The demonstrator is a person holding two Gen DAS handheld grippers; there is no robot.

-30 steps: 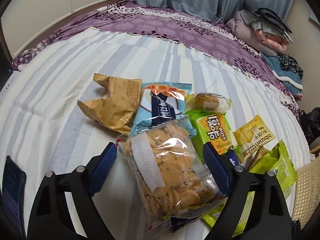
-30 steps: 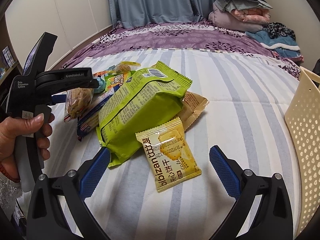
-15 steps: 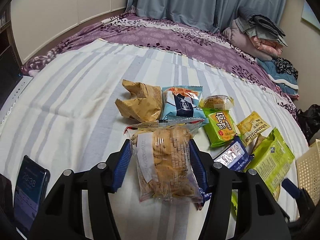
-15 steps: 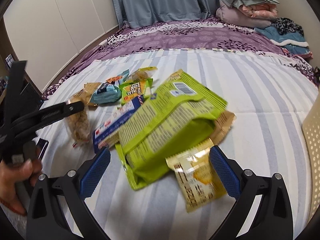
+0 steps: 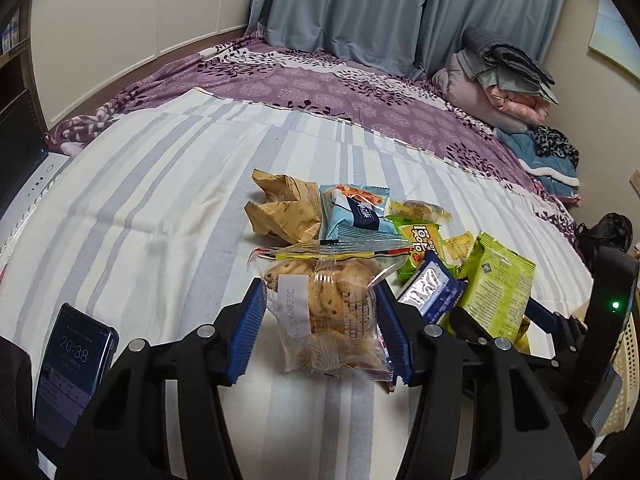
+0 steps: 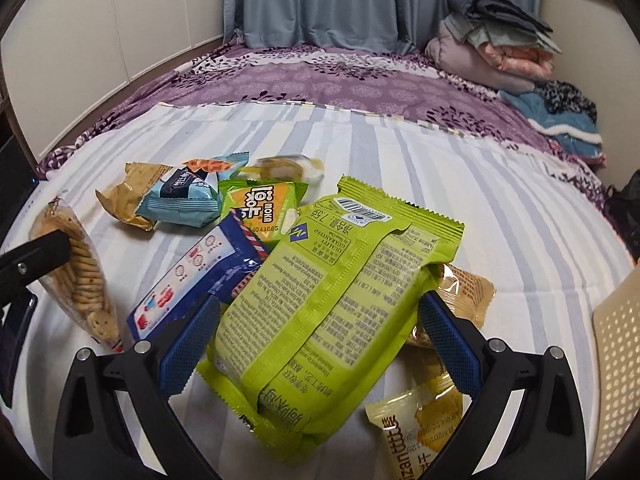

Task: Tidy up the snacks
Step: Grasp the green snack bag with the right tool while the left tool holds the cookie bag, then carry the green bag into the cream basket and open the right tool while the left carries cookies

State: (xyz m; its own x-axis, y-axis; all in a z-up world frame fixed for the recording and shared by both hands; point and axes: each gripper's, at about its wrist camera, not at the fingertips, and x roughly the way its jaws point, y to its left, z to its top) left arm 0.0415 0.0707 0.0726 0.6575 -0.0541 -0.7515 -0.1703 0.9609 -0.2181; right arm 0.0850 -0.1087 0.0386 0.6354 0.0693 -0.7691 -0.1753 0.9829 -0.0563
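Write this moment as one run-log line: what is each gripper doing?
left gripper: jaws closing, pads pressing clear cookie bag | right gripper: open, straddling green packet | other snacks: on striped sheet

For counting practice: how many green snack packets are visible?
2. The large green packet lies between the fingers of the right gripper; the small green packet with an orange panel beyond it, beside the light-blue packet. More may hide underneath.
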